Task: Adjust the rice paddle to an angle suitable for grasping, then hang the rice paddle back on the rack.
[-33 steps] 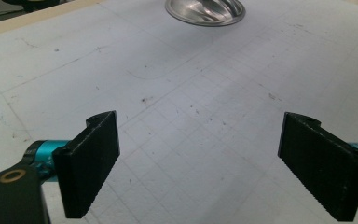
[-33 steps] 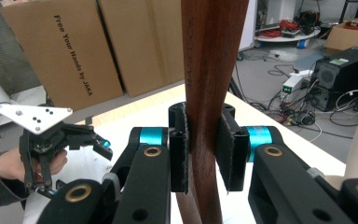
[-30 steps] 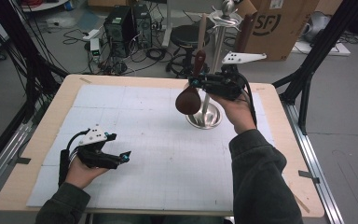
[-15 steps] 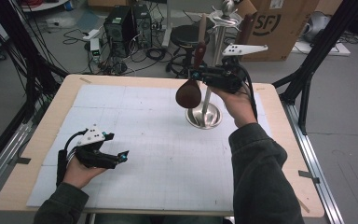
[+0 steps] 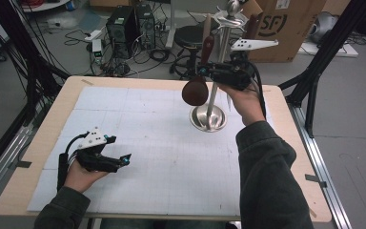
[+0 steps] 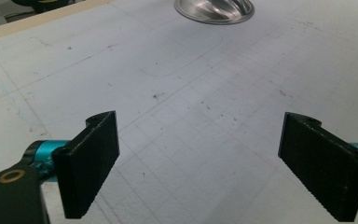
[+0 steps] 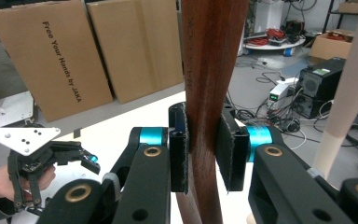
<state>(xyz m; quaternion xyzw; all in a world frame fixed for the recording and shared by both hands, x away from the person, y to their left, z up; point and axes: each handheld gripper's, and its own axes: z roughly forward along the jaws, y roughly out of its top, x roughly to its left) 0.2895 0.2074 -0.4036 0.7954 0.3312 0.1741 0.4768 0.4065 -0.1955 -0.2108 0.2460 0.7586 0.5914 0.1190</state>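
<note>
- Holding a dark wooden spoon (image 5: 198,81) in my right gripper (image 5: 209,71); jaws pinch its handle from both sides, handle running upright between the pads (image 7: 179,154).
- Spoon bowl hangs just below the jaws, handle end sticks up above them, raised off the table (image 5: 138,81).
- Metal stand (image 5: 209,117) w/ its upright pole sits just beside the right jaws; spoon bowl hangs near the stand's round base, not touching as far as I can tell.
- Left gripper (image 6: 200,158): jaws wide apart, nothing between them, just white grid mat (image 6: 191,107) under them.
- Stand base is well ahead of the left jaws, at the far end of the mat.
</note>
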